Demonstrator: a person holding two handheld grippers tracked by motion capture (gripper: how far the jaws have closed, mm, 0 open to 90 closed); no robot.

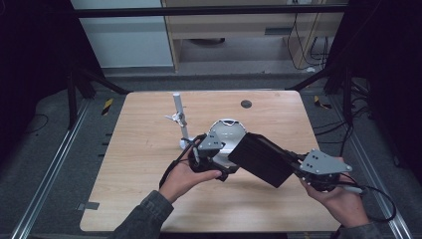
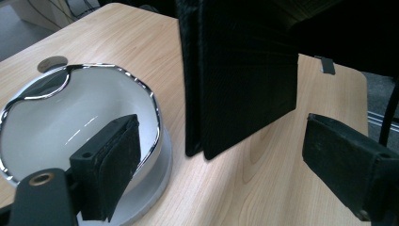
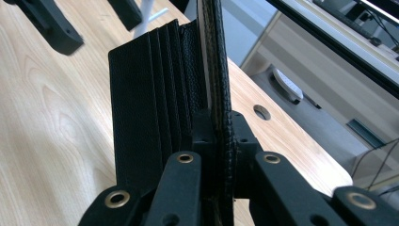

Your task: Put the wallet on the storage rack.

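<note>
A black leather wallet [image 1: 261, 159] hangs tilted above the table, partly unfolded. My right gripper [image 1: 297, 166] is shut on one cover of the wallet [image 3: 155, 103]; the flap with card slots hangs loose beside the clamped edge, where the right gripper [image 3: 219, 136] pinches it. My left gripper [image 1: 219, 162] is open, just left of the wallet and in front of a white bowl [image 1: 226, 128]. In the left gripper view the wallet [image 2: 244, 84] stands ahead of my left gripper [image 2: 230, 165], its lower corner between the wide jaws, touching neither pad. The bowl's chrome rim [image 2: 151, 101] is beside the left pad.
A white post with a clip [image 1: 178, 117] stands on a round base behind the left hand. A dark round hole [image 1: 246, 104] sits near the table's far edge. Bare wood lies at the left and front of the table. Black frame legs flank the table.
</note>
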